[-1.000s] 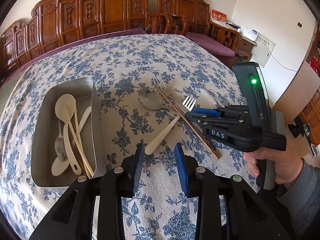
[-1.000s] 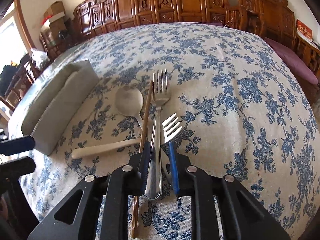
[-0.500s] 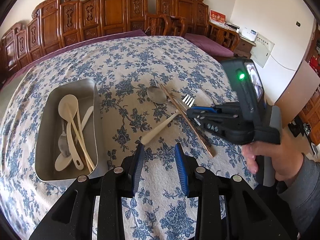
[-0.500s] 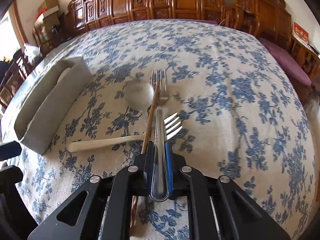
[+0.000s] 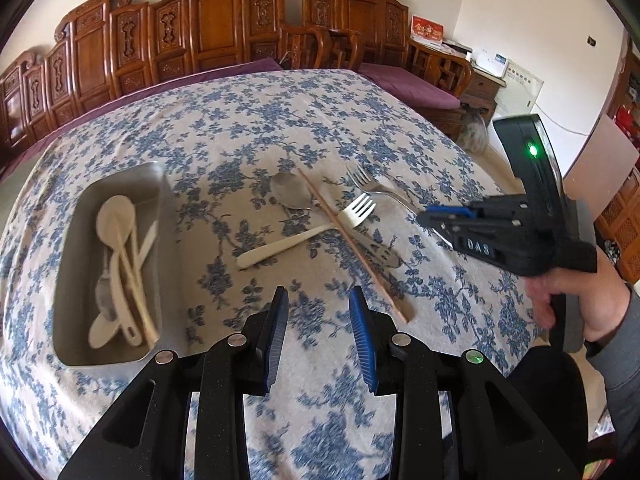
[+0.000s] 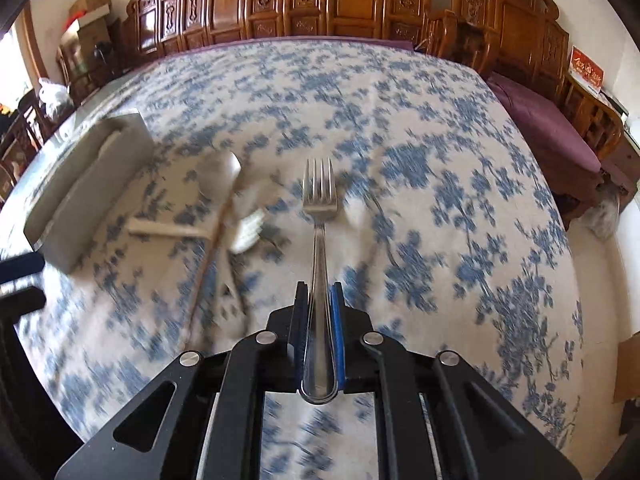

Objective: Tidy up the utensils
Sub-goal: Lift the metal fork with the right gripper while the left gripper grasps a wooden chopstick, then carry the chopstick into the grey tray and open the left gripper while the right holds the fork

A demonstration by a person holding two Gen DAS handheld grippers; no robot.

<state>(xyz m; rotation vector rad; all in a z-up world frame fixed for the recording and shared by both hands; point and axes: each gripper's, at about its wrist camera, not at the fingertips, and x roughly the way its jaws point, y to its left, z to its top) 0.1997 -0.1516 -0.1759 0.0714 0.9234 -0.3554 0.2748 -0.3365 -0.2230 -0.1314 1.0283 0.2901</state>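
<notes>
My right gripper (image 6: pixel 319 292) is shut on the handle of a metal fork (image 6: pixel 319 216) and holds it above the table, tines pointing away; it also shows in the left wrist view (image 5: pixel 444 220) at the right with the fork (image 5: pixel 376 186). My left gripper (image 5: pixel 319 312) is open and empty, low over the cloth. A metal tray (image 5: pixel 168 216) at the left holds several cream spoons and a metal spoon. On the cloth lie a cream plastic fork (image 5: pixel 304 234), a metal spoon (image 5: pixel 290 192) and a wooden chopstick (image 5: pixel 352 244).
The table wears a blue floral cloth (image 5: pixel 280 120). Carved wooden chairs (image 5: pixel 224 32) line the far wall. A purple cushioned bench (image 6: pixel 548 120) stands at the right table edge. The tray also shows at the left of the right wrist view (image 6: pixel 80 184).
My right gripper closed on the metal fork, lifted it off the cloth and moved right, away from the other utensils. My left gripper stayed open and pulled back a little.
</notes>
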